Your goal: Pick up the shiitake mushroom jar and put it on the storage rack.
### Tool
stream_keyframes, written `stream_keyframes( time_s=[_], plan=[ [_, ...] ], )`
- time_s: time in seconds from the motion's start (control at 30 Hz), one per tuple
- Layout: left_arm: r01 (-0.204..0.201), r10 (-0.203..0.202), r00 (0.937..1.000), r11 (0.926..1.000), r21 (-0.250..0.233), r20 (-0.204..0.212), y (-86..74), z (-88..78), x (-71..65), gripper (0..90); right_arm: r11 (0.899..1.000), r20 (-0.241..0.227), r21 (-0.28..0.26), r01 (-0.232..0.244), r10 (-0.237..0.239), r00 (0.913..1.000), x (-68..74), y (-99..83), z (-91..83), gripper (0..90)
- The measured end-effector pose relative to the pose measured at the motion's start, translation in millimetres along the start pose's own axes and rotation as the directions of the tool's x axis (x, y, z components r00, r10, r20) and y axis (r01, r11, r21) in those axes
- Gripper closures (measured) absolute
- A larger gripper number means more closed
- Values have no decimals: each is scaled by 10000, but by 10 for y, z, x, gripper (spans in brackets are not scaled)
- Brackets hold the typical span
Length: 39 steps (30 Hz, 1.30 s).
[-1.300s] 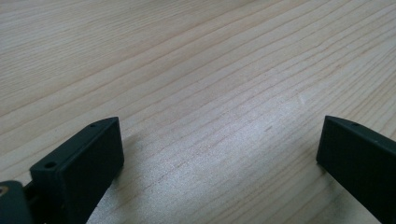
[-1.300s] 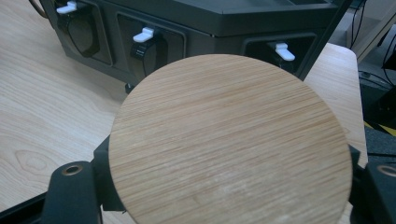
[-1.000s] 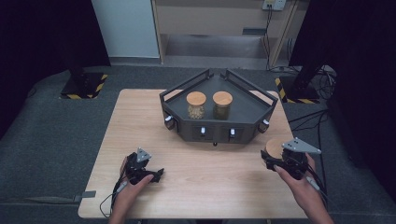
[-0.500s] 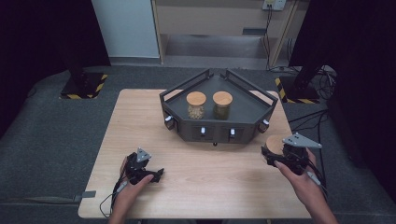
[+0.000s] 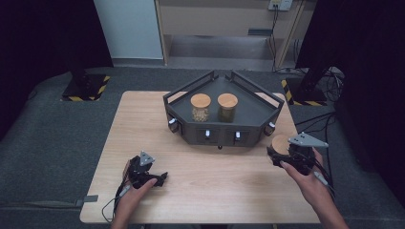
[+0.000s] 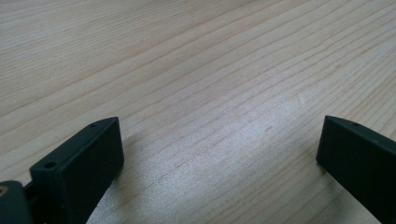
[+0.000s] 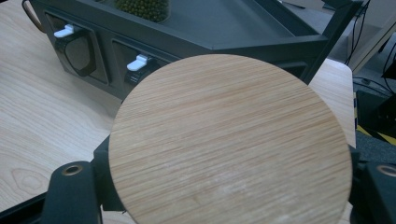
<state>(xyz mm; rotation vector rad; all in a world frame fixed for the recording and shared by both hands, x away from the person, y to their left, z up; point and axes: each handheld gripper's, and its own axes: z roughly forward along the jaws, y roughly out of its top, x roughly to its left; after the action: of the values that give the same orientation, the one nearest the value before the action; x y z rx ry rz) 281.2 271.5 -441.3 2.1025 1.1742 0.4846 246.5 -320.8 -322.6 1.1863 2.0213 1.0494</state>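
Observation:
A jar with a round wooden lid (image 5: 279, 142) (image 7: 229, 140) sits between the jaws of my right gripper (image 5: 277, 151) (image 7: 224, 184), which is shut on it near the table's right edge, just right of the dark tray (image 5: 253, 125) (image 7: 233, 28). The lid hides the jar's body. Two more wooden-lidded jars (image 5: 200, 106) (image 5: 227, 106) stand side by side in the tray. My left gripper (image 5: 161, 179) (image 6: 219, 135) rests low on the table at the front left, open, with bare wood between its jaws.
The tray's front wall carries small white levers (image 7: 140, 60) (image 5: 207, 134) and knobs at its corners. The wooden table (image 5: 219, 191) ends close to the right hand. Cables trail from both grippers.
The right gripper with the jar has edged slightly toward the tray. The left gripper has stayed put.

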Motion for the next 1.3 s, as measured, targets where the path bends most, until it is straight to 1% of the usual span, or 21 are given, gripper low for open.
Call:
stream_keyframes(
  time_s=[0.3,0.5,1.2,1.3],
  plan=[
    [3,-3,10000,10000,-5,0,-1,0,0,0,9999,-15,-52,119,-119,9999,17,98,-1,259],
    [0,0,10000,10000,-3,0,0,0,0,0,10000,-44,-64,54,-55,10000,19,142,11,259],
    [1,-1,10000,10000,-2,-1,0,0,0,0,9995,-4,-210,238,-239,9997,24,361,44,259],
    [3,-3,10000,10000,-2,0,0,0,0,0,9996,3,-201,194,-193,9998,21,379,54,259]
  ],
)
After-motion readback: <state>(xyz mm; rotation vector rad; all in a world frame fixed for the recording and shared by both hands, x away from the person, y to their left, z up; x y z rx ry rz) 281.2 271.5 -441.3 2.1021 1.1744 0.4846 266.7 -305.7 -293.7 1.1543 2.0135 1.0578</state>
